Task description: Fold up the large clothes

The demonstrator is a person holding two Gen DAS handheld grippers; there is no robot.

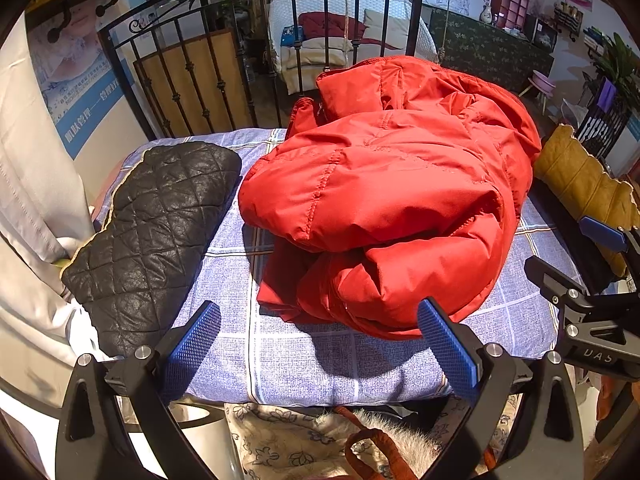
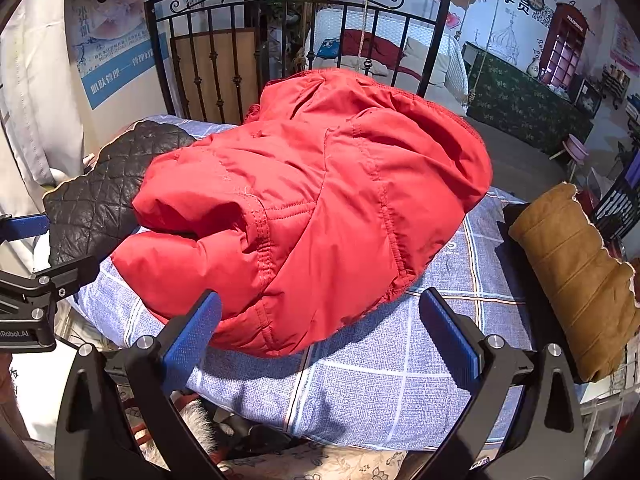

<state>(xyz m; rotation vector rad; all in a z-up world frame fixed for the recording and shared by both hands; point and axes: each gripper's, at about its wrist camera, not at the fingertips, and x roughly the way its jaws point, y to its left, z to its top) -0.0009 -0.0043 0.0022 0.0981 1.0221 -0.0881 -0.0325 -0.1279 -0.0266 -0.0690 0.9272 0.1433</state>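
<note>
Beauty or skincare salon, part training shop, with homely corners. Evidence: skincare poster [image 1: 76, 80] with face and Chinese text on wall; black wrought-iron bedstead [image 1: 256, 52] at head of bed with blue checked sheet [image 1: 320, 360]; white wicker swing seat [image 1: 352, 40] on ropes behind; red phone-booth shelf [image 2: 564, 44]; painted wall mural; green floral-covered counter [image 1: 492, 52]; white curtain [image 1: 28, 184] at left.

Red padded jacket [image 1: 384, 184] heaped in loose bundle ahead of me, quilt stitching visible, fabric puffy and creased, layers doubled over each other. Lies across middle of surface covered in blue checked cloth. Black quilted garment [image 1: 152, 232] lies folded just beside it on my left. Tan padded garment [image 2: 576, 276] rolled at my right, apart from red jacket.
</note>
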